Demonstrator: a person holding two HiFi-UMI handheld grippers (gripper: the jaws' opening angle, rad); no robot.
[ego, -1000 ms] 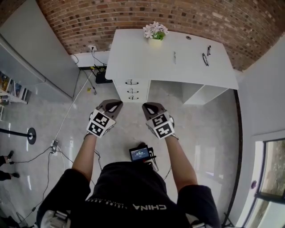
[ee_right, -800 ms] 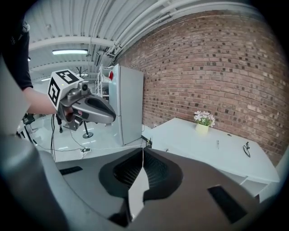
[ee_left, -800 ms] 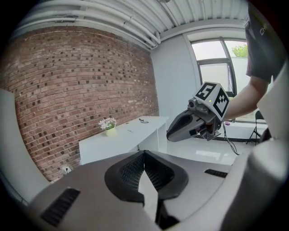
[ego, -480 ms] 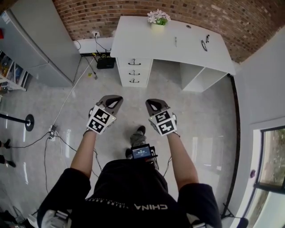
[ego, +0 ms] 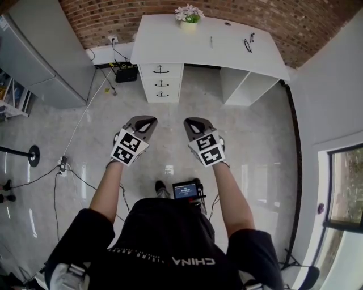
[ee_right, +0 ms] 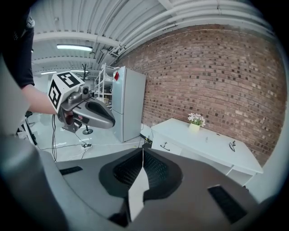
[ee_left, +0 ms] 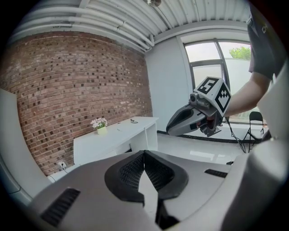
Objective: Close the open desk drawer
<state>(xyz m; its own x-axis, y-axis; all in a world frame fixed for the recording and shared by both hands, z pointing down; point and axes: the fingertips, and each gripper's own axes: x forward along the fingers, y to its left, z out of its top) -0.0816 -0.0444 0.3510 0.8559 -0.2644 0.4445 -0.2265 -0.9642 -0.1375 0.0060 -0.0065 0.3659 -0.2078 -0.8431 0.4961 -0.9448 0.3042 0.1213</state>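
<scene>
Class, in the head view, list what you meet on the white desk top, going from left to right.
potted flowers → thin stick-like object → small round dark spot → black looped item

White "CHINA" lettering (ego: 193, 261), on the person's black shirt (ego: 164, 232)

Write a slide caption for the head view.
Left gripper and right gripper, both shut, face a white three-drawer desk.
</scene>
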